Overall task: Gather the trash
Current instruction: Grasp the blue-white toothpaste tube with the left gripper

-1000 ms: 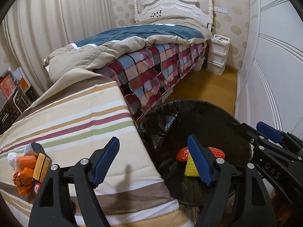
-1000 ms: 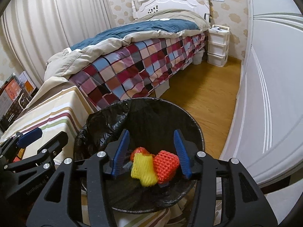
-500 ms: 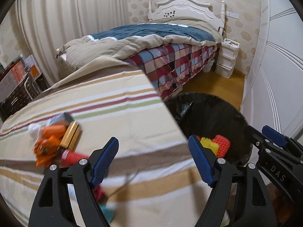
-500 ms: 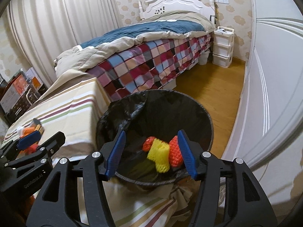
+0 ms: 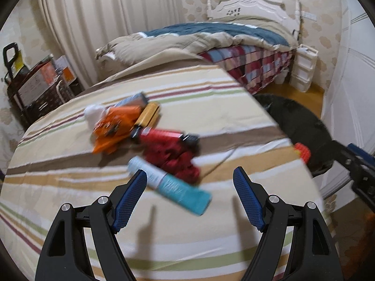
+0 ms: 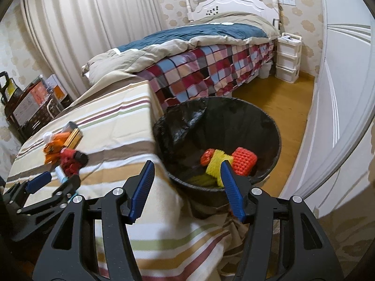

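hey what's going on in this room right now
A person with a handheld gripper in each hand is clearing trash off a striped table into a black bin. The bin holds red and yellow foam nets. Both grippers are open and empty; the left gripper is over a teal tube beside wrappers.

A bed with a checked blanket stands beside white plastic drawers.
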A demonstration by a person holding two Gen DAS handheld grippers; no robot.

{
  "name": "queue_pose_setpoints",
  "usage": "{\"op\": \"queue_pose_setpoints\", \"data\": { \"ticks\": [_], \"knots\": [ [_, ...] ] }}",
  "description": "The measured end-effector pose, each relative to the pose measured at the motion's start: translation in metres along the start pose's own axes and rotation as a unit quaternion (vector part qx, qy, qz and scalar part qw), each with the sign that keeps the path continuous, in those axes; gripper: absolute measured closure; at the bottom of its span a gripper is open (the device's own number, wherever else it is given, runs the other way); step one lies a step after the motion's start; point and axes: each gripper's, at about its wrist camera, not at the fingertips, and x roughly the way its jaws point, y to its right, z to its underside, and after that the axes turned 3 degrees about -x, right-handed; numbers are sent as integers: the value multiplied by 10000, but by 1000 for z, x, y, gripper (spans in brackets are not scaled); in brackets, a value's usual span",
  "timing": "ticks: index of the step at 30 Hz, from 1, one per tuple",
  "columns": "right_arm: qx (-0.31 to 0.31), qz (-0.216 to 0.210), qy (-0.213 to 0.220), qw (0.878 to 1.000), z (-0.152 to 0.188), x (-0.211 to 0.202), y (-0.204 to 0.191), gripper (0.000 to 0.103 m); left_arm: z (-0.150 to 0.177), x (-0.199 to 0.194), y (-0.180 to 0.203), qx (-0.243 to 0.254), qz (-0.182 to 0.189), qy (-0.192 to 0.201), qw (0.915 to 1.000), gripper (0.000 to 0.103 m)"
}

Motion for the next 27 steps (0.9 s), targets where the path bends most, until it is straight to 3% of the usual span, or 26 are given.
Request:
{"op": "queue_pose_setpoints", "data": {
  "ticks": [10, 20, 27],
  "knots": [
    [-205, -138, -59, 9997, 11, -6, -19, 44, 11, 11, -31, -181, -221, -462, 9985, 27],
    [-232, -247, -149, 9993, 18, -2, -26, 44, 22, 5, -71, -443, -262, -556, 9971, 27],
    [-292, -296, -195, 9989, 19, 1, -32, 44, 19, -2, -82, -744, 44, -453, 9962, 27]
  ]
}}
